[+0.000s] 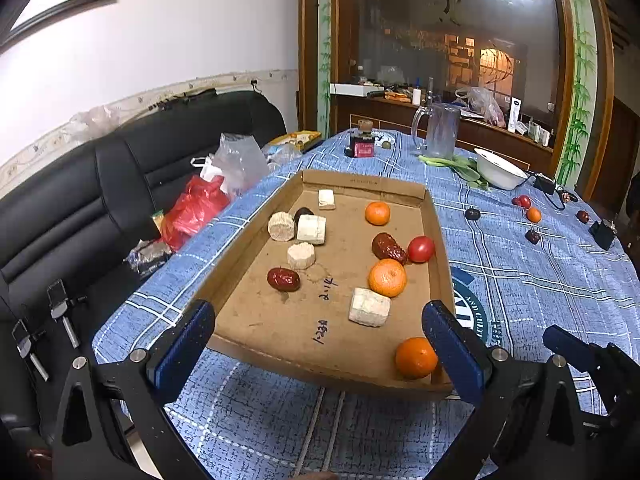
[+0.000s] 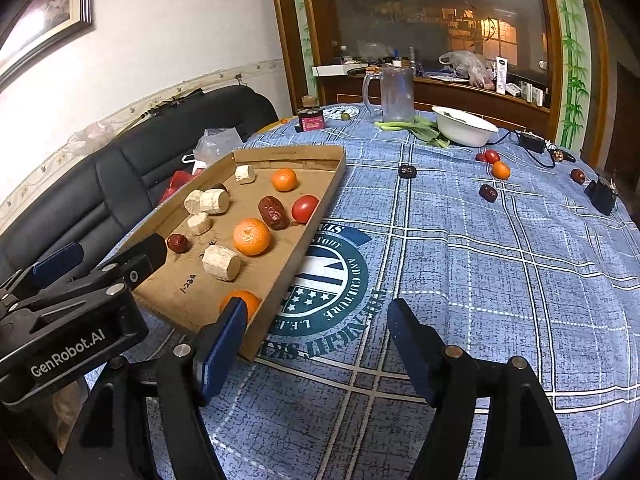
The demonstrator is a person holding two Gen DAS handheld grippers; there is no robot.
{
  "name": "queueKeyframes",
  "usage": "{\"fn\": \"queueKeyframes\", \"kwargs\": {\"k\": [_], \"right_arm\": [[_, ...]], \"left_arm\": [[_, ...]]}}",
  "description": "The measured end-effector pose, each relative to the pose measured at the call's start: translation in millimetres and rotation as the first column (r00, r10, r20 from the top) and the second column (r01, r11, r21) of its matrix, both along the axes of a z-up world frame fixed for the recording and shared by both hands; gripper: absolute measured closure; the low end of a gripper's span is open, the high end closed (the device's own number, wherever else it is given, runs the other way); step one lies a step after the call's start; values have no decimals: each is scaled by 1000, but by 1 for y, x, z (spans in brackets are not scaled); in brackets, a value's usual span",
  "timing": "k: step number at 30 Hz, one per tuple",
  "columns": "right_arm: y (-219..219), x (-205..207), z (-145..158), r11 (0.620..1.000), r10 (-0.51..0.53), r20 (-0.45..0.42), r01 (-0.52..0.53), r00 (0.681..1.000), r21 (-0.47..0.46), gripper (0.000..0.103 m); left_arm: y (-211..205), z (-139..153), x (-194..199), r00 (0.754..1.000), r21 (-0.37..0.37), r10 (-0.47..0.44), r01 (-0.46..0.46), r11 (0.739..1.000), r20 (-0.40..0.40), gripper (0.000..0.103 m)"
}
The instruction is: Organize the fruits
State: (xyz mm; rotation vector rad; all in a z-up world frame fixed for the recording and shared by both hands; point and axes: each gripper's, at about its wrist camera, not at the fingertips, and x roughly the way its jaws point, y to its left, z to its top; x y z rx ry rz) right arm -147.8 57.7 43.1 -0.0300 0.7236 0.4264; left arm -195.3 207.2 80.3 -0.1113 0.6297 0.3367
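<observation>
A shallow cardboard tray (image 1: 434, 216) (image 2: 320, 208) lies on the blue checked tablecloth. It holds three oranges (image 1: 387, 277) (image 2: 252, 237), red dates (image 1: 283, 279), a red tomato (image 1: 421, 249) (image 2: 305, 208) and several pale cylinder pieces (image 1: 369, 307). More fruit lies loose on the cloth at the far right: dates (image 2: 488, 193), a small orange (image 2: 501, 170) and a tomato (image 2: 492, 156). My left gripper (image 1: 326, 344) is open and empty at the tray's near edge. My right gripper (image 2: 316, 340) is open and empty over the cloth beside the tray's near right corner.
A white bowl (image 2: 464, 126), green vegetables (image 2: 424, 128), a glass mug (image 2: 394, 94) and a small dark jar (image 2: 311, 120) stand at the table's far side. Black chargers with cables (image 2: 602, 196) lie far right. A black sofa with plastic bags (image 1: 200, 204) is left.
</observation>
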Motion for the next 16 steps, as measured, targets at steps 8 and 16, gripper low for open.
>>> {"fn": "queueKeyframes", "kwargs": {"k": [8,16], "right_arm": [[4,-1,0,1000,9,-2,-9,1000,-4,26],[3,0,4,1000,24,1,-24,1000,8,25]], "left_arm": [[3,-1,1,1000,-12,1,-2,1000,-6,0],[1,7,4,1000,-2,1,-1,1000,-4,0]]}}
